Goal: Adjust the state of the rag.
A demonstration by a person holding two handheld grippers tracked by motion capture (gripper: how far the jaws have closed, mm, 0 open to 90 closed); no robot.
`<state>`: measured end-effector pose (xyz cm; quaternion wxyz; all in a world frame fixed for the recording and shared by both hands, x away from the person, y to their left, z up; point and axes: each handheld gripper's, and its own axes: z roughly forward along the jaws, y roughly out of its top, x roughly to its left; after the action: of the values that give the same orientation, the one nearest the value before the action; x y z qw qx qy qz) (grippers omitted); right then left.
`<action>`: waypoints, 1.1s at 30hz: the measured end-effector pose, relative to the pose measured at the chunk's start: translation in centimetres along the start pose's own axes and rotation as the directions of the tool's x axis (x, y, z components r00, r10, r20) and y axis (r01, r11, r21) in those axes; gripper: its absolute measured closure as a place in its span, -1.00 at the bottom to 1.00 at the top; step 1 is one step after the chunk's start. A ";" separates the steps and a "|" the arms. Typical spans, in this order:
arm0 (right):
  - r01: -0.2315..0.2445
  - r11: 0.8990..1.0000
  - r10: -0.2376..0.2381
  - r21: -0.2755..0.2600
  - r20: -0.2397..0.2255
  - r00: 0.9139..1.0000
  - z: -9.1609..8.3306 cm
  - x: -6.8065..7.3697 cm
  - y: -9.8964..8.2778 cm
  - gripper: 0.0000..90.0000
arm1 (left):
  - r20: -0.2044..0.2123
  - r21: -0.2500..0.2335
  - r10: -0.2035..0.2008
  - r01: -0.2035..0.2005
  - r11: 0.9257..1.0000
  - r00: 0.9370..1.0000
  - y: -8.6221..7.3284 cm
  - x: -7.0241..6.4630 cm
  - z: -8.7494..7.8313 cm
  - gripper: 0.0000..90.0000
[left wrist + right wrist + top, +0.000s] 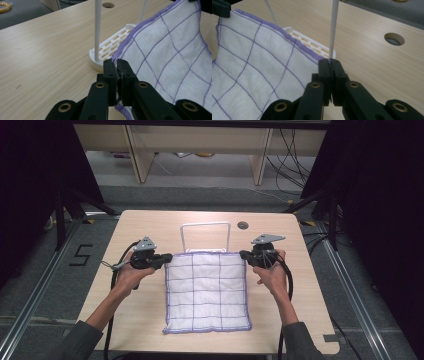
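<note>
the white dishcloth with purple grid lines [207, 292] is held by its two far corners, and the rest of it lies on the wooden table [145, 227] toward the person. the left gripper [167, 257] is closed tight on the far left corner, and the right gripper [243, 254] is closed tight on the far right corner. just behind the lifted edge a white towel rack [206, 236] is seen, with a slotted base and a thin bar on top. it looks like the cloth is meant to be hung over that bar. to do this well, both corners should be raised at the same speed so the far edge is kept flat and tight. the edge should be lifted higher than the bar before it is carried over it, so the thin posts are not bumped and the rack is not tipped. the pinch should be kept firm. the cloth is close to square, a little longer from near to far, and its far edge is lined up with the bar.
</note>
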<state>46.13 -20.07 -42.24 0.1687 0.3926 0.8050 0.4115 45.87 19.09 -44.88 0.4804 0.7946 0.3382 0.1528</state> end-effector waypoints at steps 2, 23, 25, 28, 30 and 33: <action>0.015 1.000 -0.015 0.003 0.005 1.000 -0.2 0.0 0.0 0.98 | 0.007 -0.001 0.004 -0.004 1.000 1.000 0.0 -0.2 -0.2 0.90; 0.086 0.996 -0.087 -0.018 -0.015 0.996 -4.6 3.1 -2.4 0.98 | 0.074 -0.031 0.058 -0.056 0.998 0.996 -1.4 -4.5 -4.0 0.91; 0.092 0.996 -0.092 -0.020 -0.011 0.996 -4.9 3.4 -3.0 0.98 | 0.085 -0.027 0.068 -0.066 0.997 0.994 -1.9 -5.0 -4.4 0.91; 0.082 0.997 -0.082 -0.007 -0.023 0.996 -5.4 4.1 -4.0 0.98 | 0.093 -0.023 0.074 -0.072 0.997 0.993 -2.8 -5.6 -5.1 0.91; 0.111 0.994 -0.111 -0.014 -0.025 0.993 -5.6 4.1 -4.2 0.98 | 0.101 -0.021 0.075 -0.073 0.997 0.992 -3.4 -5.9 -5.5 0.91; 0.118 0.993 -0.118 -0.011 -0.029 0.993 -6.2 4.9 -5.0 0.98 | 0.110 -0.013 0.077 -0.076 0.997 0.991 -4.3 -6.6 -6.0 0.91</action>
<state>36.84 -21.32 -42.25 0.1823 0.3375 0.8273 0.4103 35.96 19.85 -45.05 0.4955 0.8122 0.2800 0.1284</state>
